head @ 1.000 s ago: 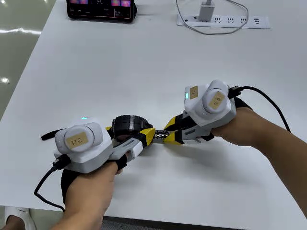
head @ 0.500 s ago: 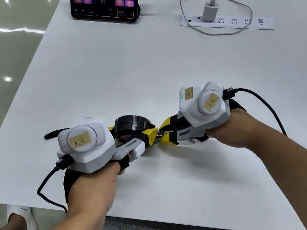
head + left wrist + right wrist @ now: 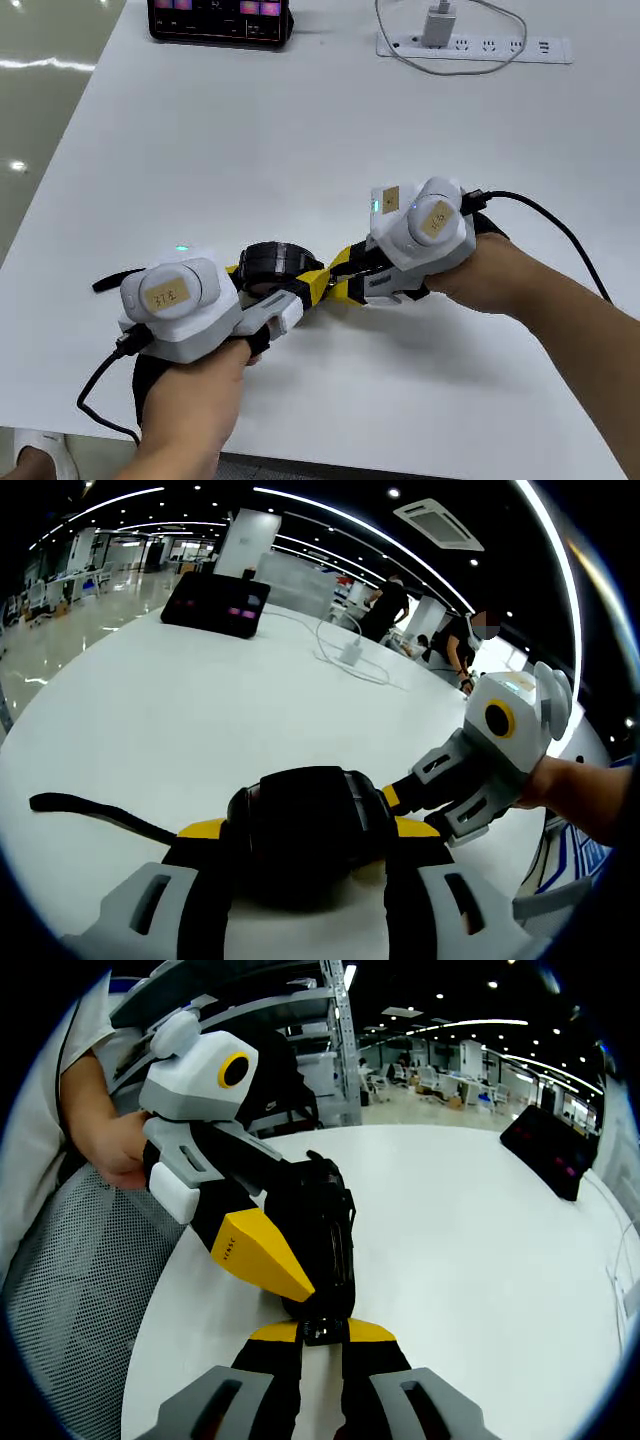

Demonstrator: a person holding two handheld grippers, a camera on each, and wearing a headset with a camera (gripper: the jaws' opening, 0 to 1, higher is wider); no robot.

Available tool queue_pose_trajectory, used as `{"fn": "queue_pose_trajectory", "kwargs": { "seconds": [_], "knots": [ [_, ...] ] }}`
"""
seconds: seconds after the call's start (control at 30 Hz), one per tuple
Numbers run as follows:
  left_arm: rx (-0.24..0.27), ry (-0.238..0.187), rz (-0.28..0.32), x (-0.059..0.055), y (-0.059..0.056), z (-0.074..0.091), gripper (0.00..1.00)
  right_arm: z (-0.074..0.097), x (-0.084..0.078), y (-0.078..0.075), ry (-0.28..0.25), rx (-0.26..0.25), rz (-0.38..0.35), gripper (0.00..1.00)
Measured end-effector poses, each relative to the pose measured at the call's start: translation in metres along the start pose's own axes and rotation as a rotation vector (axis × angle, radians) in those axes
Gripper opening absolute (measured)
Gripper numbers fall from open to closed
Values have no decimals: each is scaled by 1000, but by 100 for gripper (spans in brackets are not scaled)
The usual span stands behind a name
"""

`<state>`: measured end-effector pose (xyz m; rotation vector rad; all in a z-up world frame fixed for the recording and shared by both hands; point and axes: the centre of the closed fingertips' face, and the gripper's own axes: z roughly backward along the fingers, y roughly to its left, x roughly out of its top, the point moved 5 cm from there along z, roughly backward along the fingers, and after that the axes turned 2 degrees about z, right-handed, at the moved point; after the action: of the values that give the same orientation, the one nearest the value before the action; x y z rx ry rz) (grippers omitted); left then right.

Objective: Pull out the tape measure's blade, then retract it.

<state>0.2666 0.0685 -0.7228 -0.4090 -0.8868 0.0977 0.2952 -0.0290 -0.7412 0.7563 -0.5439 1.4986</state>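
Jaws of my left gripper [image 3: 310,830] clamp the tape measure [image 3: 300,810]. Those of my right gripper [image 3: 322,1335] pinch its blade tip [image 3: 322,1327], plainest in the right gripper view.

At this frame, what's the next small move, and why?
Probably draw the right gripper straight away from the left gripper. Its jaws are closed on the end hook right at the mouth of the tape measure, no blade length shows, and the left gripper clamps the tape measure, so pulling seems ready.
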Motion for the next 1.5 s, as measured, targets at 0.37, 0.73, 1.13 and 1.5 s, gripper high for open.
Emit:
{"fn": "queue_pose_trajectory", "kwargs": {
  "seconds": [0.37,0.73,1.13,1.5],
  "knots": [
    [-19,-11,-1,0,0,-2,60,0,-3,4,1,-9,-7,16],
    [-23,-4,-9,0,0,-2,60,3,-5,6,-8,-27,-24,20],
    [-37,-26,-30,2,1,-1,60,3,-7,7,-15,-35,-44,26],
    [-21,-20,-81,6,2,2,68,11,-5,9,-34,-51,-69,30]
  ]
}}
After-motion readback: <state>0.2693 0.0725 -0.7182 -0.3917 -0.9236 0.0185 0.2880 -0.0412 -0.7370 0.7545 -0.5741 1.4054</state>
